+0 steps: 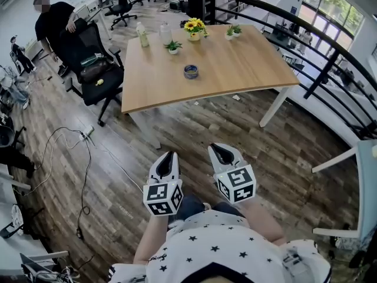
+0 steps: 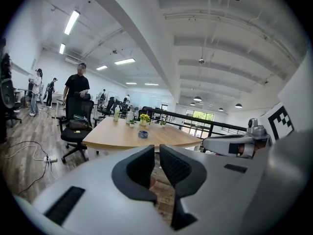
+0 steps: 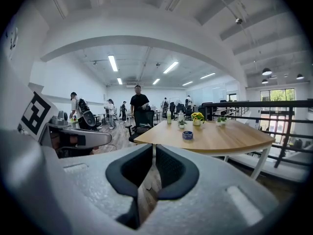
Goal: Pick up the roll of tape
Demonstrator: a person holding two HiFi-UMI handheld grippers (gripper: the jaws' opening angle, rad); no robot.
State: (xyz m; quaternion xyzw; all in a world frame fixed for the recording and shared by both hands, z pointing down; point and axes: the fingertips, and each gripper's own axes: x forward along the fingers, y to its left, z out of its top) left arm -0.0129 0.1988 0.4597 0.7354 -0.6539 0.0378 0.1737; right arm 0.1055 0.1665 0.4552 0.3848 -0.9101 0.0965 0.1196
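Observation:
The roll of tape [image 1: 191,71] is a small blue ring lying flat near the middle of the wooden table [image 1: 247,69], well ahead of both grippers. The left gripper view shows the tape [image 2: 143,134] far off past the jaws, and so does the right gripper view [image 3: 187,135]. My left gripper [image 1: 169,156] is held close to the body above the wooden floor, its jaws a narrow gap apart with nothing between them [image 2: 157,148]. Beside it, my right gripper [image 1: 221,149] is shut and holds nothing [image 3: 153,147].
On the table's far side stand two bottles [image 1: 142,35], a sunflower pot [image 1: 194,28] and small plants. A black office chair [image 1: 94,69] stands left of the table, with a person [image 1: 56,19] behind it. Cables [image 1: 82,175] trail over the floor at left. A black railing [image 1: 330,58] runs along the right.

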